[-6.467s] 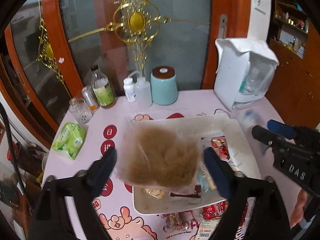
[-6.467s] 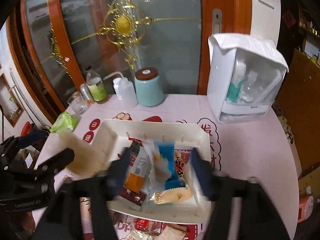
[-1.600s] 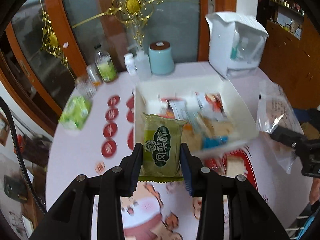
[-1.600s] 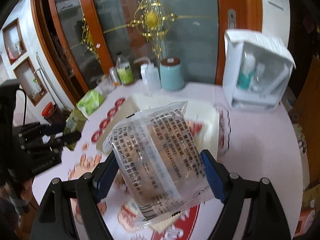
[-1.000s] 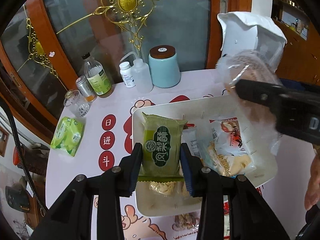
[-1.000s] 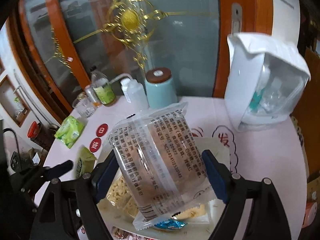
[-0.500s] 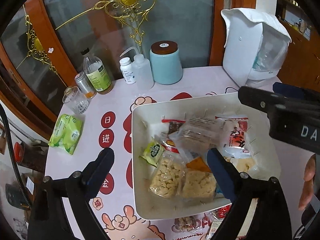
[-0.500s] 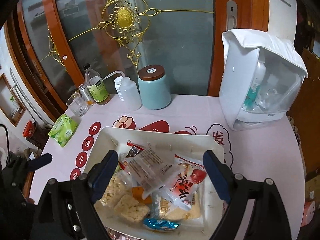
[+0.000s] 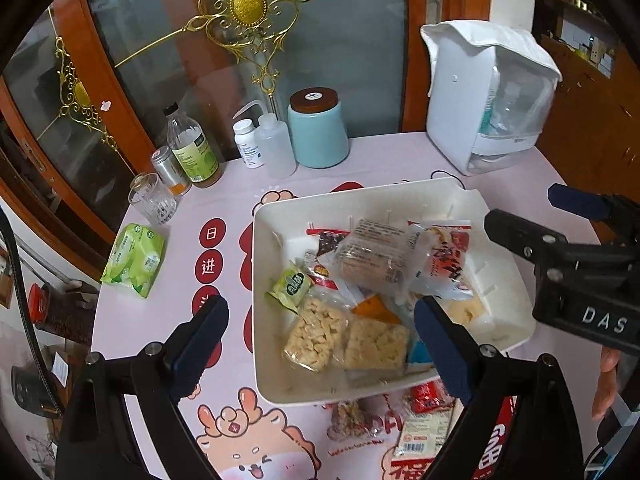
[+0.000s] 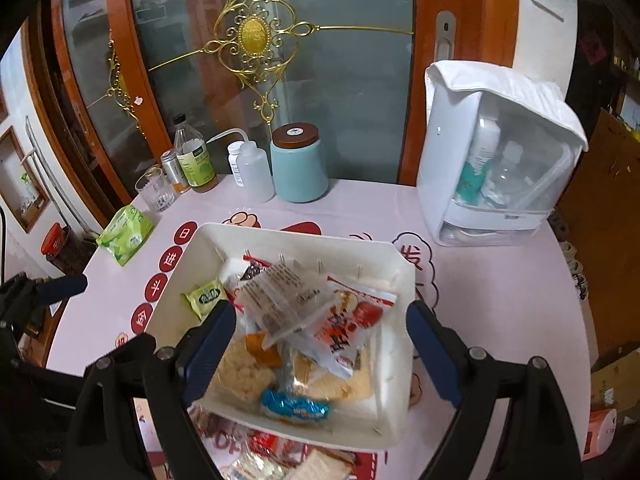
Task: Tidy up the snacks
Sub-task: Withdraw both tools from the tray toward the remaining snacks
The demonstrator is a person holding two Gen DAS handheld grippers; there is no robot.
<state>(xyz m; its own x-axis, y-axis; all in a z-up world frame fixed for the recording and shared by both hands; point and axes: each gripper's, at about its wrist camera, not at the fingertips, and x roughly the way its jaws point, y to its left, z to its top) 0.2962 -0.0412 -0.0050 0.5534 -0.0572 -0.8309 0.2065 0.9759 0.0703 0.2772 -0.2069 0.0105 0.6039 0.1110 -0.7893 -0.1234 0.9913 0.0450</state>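
A white tray (image 9: 260, 280) (image 10: 400, 344) sits mid-table, piled with snacks. Among them are a small green packet (image 9: 291, 286) (image 10: 206, 296) at the left, a clear-wrapped cake (image 9: 374, 258) (image 10: 286, 296) on top, a red-and-white packet (image 9: 444, 260) (image 10: 348, 328) and puffed-rice bars (image 9: 316, 332). My left gripper (image 9: 320, 312) hangs open above the tray's near left part, empty. Over the tray's near side my right gripper (image 10: 320, 316) is open and empty too. It also shows at the right edge of the left wrist view (image 9: 520, 206). More loose snacks (image 9: 424, 428) (image 10: 280, 452) lie in front of the tray.
At the back stand a teal jar (image 9: 318, 128), small bottles (image 9: 264, 144), a glass (image 9: 152, 200) and a white storage box (image 9: 488, 96). A green wipes pack (image 9: 134, 260) lies by the table's left edge. A glass door closes off the rear.
A second ago the left gripper held the green packet and the right held the clear-wrapped cake. Both opened and dropped them in the tray, then drew back a little.
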